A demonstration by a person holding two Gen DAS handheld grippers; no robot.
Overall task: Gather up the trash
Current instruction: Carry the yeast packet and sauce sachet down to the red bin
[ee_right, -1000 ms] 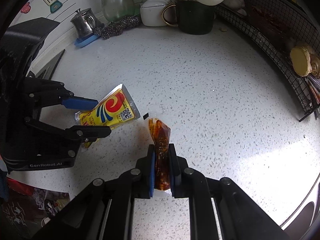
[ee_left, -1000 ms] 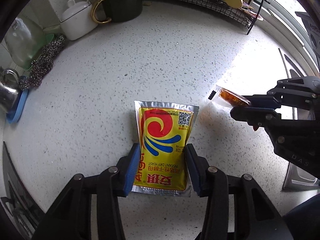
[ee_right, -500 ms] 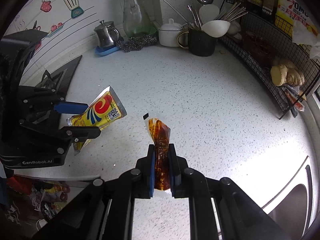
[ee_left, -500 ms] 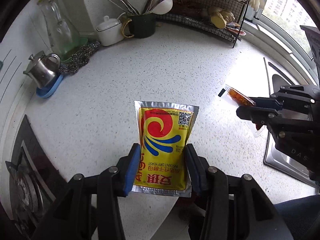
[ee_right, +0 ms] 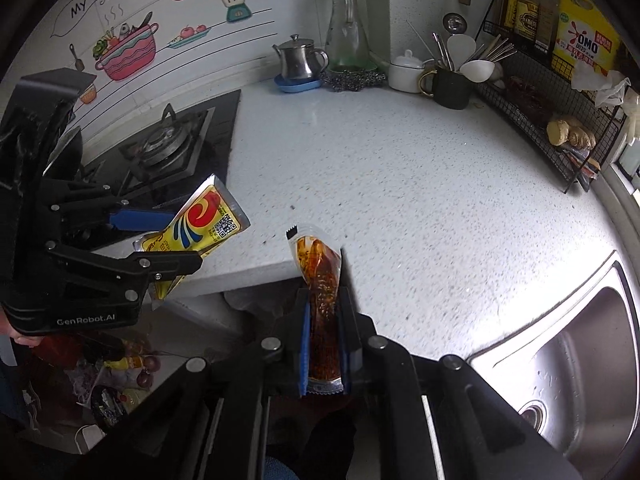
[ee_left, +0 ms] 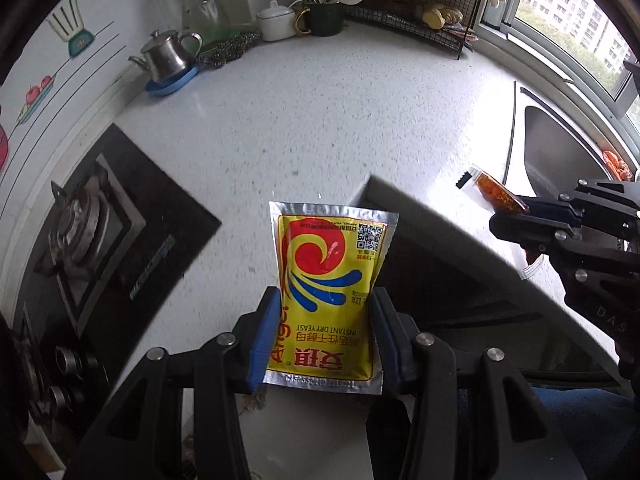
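**Foil and oily plastic, both held over the counter edge**

Blue pads (ee_left: 265,339) of the left gripper (ee_left: 325,336) pressed against both side edges of the yellow foil yeast sachet with the red and blue swirl (ee_left: 329,280), gripped low, most of its length standing free above the fingers. Pinched between the narrow-set pads of the right gripper (ee_right: 323,344): the clear plastic sauce packet of red-brown chilli oil (ee_right: 320,280), torn black-tipped corner uppermost. Both carried clear of the speckled white stone countertop (ee_right: 420,184), near its front edge, above the gap beside the black gas hob (ee_right: 168,148).

Judged risky on two counts. Edge-only hold on slick foil: likely to buckle and slip out sideways under a quick swing. Opened corner on the sauce packet: likely to drip oil onto countertop or steel sink (ee_right: 580,360) if tipped or squeezed harder. Cluttered litter glimpsed low beside the counter (ee_right: 108,376); whether a bin, not clear.
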